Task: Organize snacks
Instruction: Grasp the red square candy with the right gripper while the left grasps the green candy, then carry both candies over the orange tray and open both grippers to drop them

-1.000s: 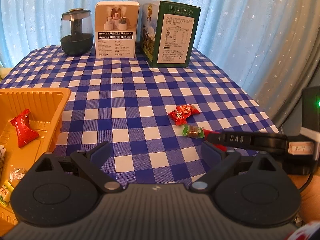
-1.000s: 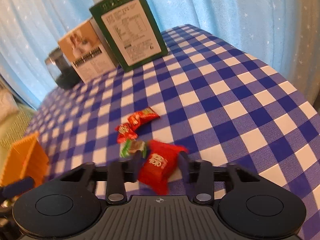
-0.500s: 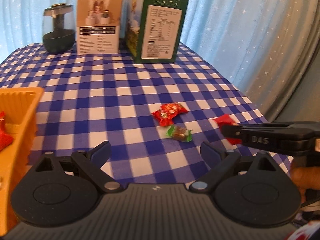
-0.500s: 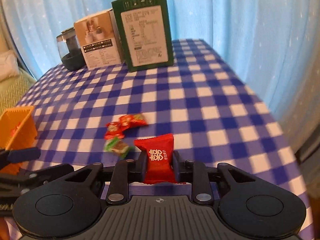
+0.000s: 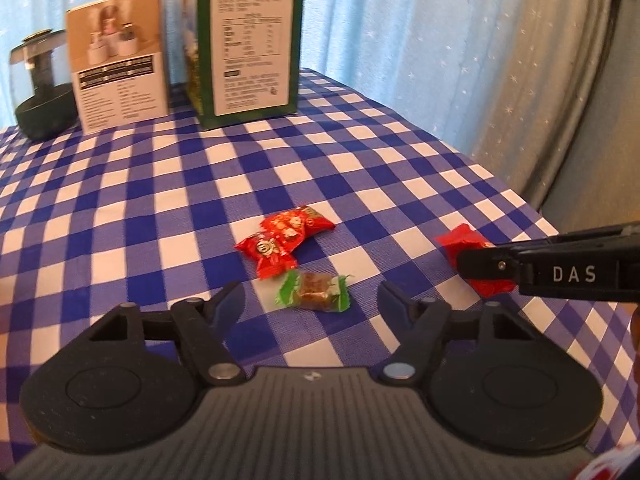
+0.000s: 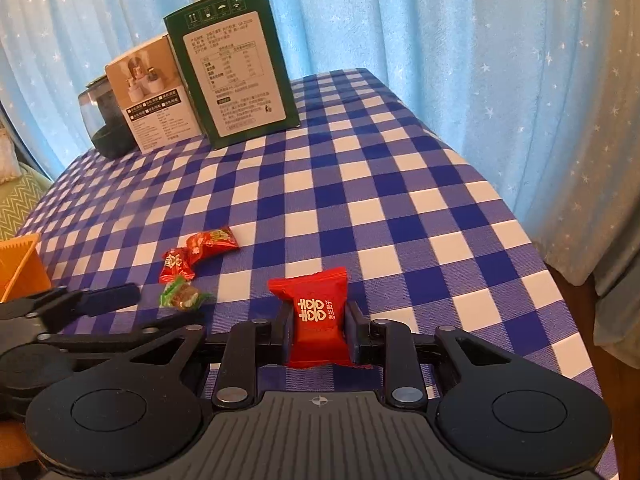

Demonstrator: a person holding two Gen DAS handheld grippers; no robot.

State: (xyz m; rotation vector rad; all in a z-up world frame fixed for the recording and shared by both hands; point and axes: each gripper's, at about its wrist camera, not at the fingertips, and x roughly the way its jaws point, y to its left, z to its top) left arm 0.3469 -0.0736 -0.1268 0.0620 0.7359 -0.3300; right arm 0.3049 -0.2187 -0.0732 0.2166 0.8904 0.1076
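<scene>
Now left gripper closing around green candy, nearer

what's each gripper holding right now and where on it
The right gripper pinches the red snack packet across its lower half. The left gripper holds nothing; its jaws are closing around the green-wrapped candy.

Home room: checked tablecloth, starry blue curtains, product boxes.

A table under a blue-and-white checked cloth filled the room's foreground. Behind it hung pale blue curtains dotted with small white stars, lit softly from behind. At the left edge of the right wrist view sat a green cushion with a zigzag pattern. Warm light fell across the cloth.
</scene>
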